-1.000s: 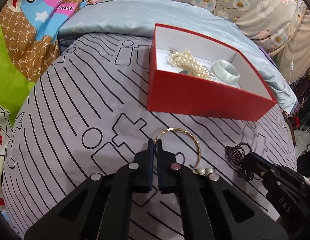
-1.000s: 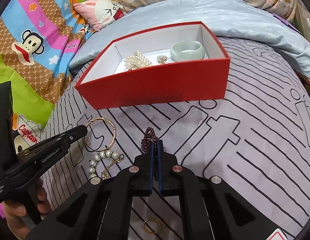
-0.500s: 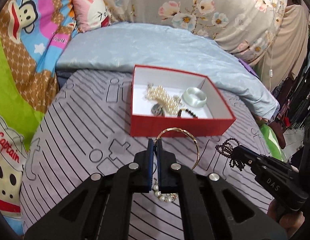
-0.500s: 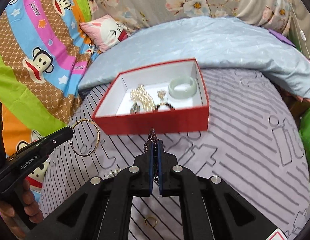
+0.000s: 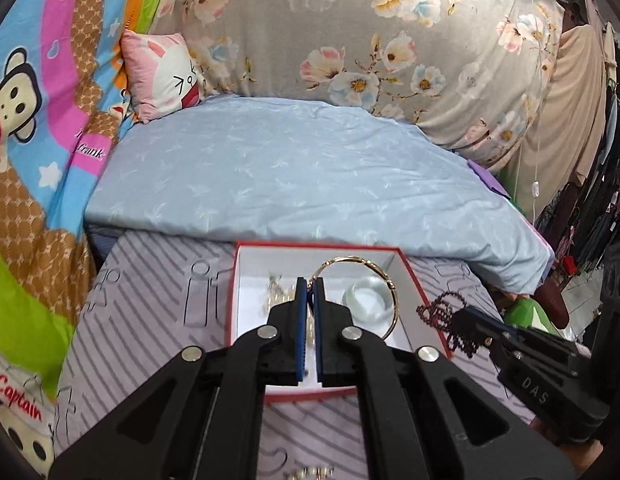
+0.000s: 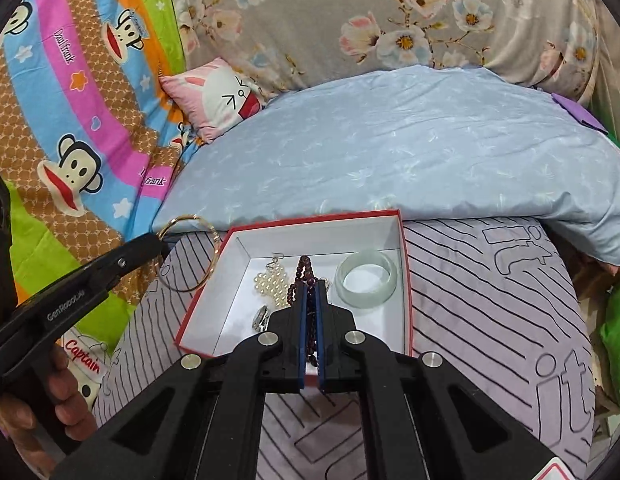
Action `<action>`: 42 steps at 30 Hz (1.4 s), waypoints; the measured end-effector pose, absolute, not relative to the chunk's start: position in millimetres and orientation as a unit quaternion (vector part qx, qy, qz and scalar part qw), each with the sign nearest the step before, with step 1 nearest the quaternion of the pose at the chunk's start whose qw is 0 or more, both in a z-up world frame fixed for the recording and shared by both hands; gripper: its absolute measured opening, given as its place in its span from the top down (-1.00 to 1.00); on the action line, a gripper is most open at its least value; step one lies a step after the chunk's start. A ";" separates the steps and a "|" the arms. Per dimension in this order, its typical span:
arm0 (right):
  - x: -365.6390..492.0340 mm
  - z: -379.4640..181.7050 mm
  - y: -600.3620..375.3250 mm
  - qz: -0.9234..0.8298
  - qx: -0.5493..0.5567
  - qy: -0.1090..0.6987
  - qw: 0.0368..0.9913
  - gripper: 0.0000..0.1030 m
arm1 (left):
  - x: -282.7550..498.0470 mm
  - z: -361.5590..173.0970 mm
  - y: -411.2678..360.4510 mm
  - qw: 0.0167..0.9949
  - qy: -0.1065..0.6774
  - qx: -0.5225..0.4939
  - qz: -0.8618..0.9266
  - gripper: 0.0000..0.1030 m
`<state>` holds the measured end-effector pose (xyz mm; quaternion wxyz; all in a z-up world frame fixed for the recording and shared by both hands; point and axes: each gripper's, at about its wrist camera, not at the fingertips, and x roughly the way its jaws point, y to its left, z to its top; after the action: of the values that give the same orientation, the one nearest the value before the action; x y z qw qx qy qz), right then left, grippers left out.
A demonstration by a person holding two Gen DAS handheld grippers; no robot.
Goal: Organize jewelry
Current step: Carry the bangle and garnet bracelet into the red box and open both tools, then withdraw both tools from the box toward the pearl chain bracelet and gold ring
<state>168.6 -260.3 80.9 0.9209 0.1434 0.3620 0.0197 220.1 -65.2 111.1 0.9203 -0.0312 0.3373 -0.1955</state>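
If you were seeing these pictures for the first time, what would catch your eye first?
Probably the open red box on the striped cover, holding a pale green bangle and a pearl piece. Above it, the right gripper pinches a dark bead bracelet, while the left gripper carries a gold bangle.

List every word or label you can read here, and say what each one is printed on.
"GenRoboAI": side of the left gripper.
"DAS": side of the right gripper.
"Captain": cartoon bedsheet.
"Paul frank": pink stripe of the same bedsheet.
"it": large outlined letters on the grey striped cover.
Nothing else is readable.
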 end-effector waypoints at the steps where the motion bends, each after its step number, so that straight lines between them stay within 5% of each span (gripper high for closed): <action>1: 174.9 77.2 -260.9 0.018 0.141 0.365 0.920 0.94 | 228.0 109.7 -69.8 0.919 0.340 -0.030 -0.197 0.96; 21: 213.6 14.5 -273.7 -0.010 0.134 0.407 0.904 0.92 | 316.6 31.8 -130.4 0.894 0.399 -0.004 -0.205 0.96; 25: 206.7 22.8 -274.1 -0.025 0.126 0.389 0.912 0.67 | 318.5 30.7 -130.2 0.897 0.399 0.000 -0.190 0.95; 29: 194.4 34.7 -277.4 -0.027 0.135 0.377 0.916 0.54 | 315.1 36.5 -120.2 0.905 0.393 -0.004 -0.161 0.16; 31: 186.8 39.5 -277.4 -0.025 0.140 0.373 0.917 0.50 | 310.4 41.1 -116.1 0.909 0.387 -0.002 -0.155 0.14; 34: 170.8 47.7 -273.9 -0.023 0.141 0.365 0.920 0.46 | 297.3 50.3 -109.8 0.916 0.376 0.009 -0.138 -0.14; 42: 113.2 58.9 -262.1 -0.026 0.135 0.363 0.922 0.43 | 239.3 72.2 -77.8 0.927 0.352 0.017 -0.129 -0.17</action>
<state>113.2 -262.1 58.9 0.9218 0.1345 0.3625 -0.0260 239.3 -77.8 72.2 0.9269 0.0169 0.3521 -0.1291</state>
